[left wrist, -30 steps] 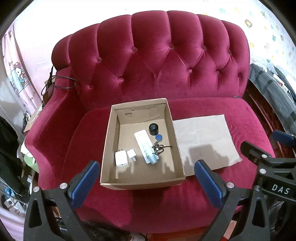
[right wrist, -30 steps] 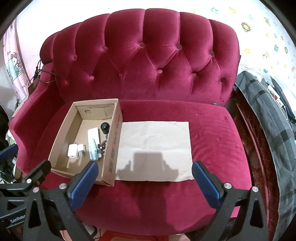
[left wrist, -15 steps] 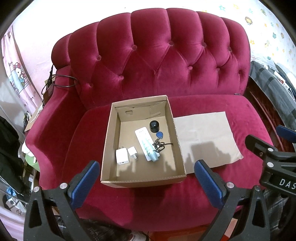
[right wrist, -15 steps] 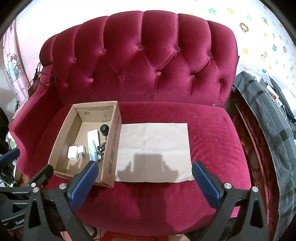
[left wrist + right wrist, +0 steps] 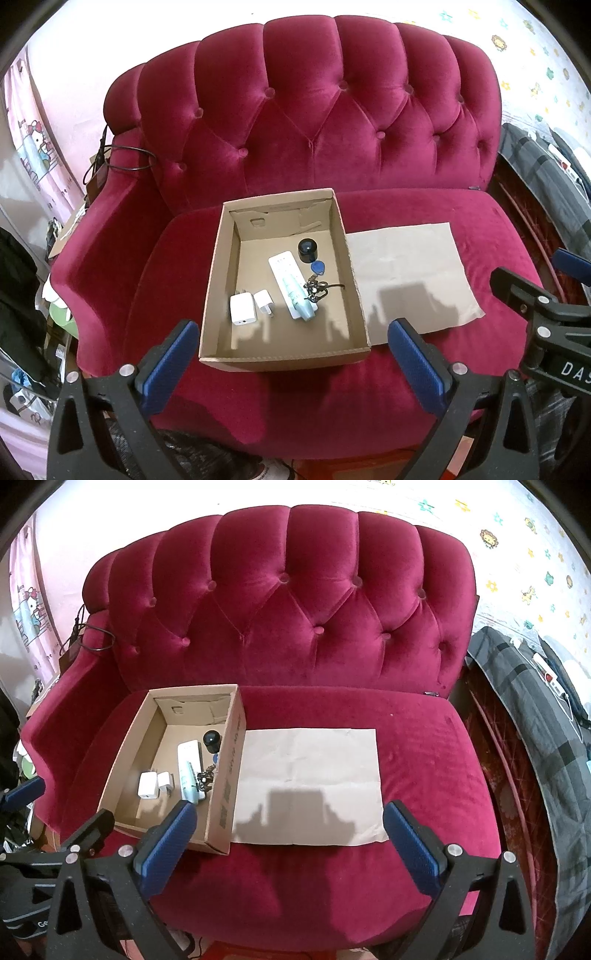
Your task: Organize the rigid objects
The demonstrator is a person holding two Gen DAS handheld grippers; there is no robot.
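An open cardboard box (image 5: 216,280) (image 5: 225,760) sits on the red sofa seat. Inside lie a white remote (image 5: 286,278) with a pale blue tube (image 5: 300,299) on it, a black round cap (image 5: 307,249), a blue key fob (image 5: 318,267) with keys (image 5: 314,288), and two white chargers (image 5: 242,309) (image 5: 264,300). A tan paper sheet (image 5: 406,269) (image 5: 310,775) lies right of the box. My left gripper (image 5: 291,354) is open and empty, in front of the box. My right gripper (image 5: 288,834) is open and empty, in front of the sheet.
The sofa's tufted back (image 5: 295,602) rises behind the seat. A black cable (image 5: 122,162) lies on the left armrest. Grey clothes (image 5: 535,709) are piled to the right of the sofa. Clutter stands on the floor at the left (image 5: 22,295).
Both grippers have drawn back and risen slightly from the sofa; the box and sheet look a little farther. Nothing was picked up or released.
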